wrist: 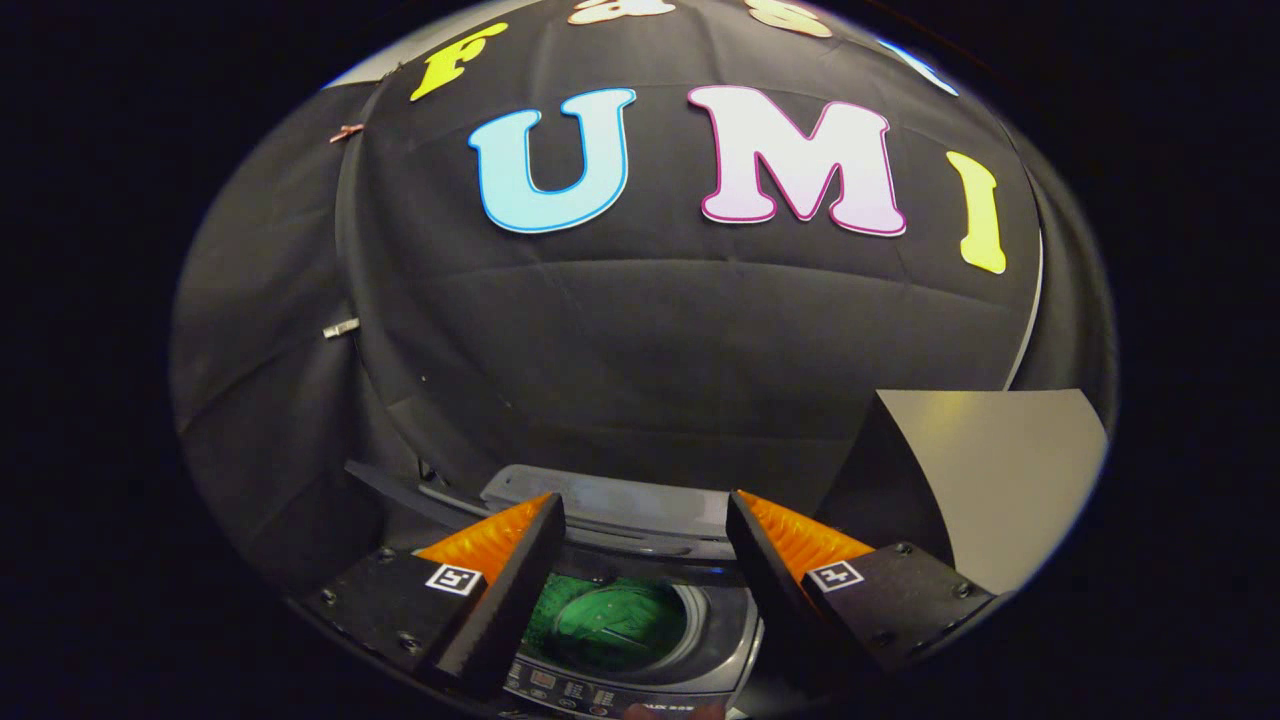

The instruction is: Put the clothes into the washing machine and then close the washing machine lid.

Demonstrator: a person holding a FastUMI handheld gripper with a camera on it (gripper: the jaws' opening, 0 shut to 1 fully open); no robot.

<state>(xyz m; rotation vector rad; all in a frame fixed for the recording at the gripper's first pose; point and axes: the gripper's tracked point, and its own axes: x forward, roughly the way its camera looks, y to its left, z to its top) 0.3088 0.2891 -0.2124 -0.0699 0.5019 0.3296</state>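
Observation:
A top-loading washing machine [720, 635] stands below and just ahead of my fingers, its drum mouth facing up. A green garment [610, 622] lies inside the drum, seen between my two fingers. The lid [610, 505] is raised at the back of the machine, leaning toward the booth wall. My gripper [645, 520] hovers above the drum, open, with nothing between its fingers. The control panel [580, 692] runs along the machine's near edge.
A pale grey surface [1010, 470] with a dark side face rises to the right of the machine, close to my right finger. The black cloth wall hangs directly behind the machine and to its left.

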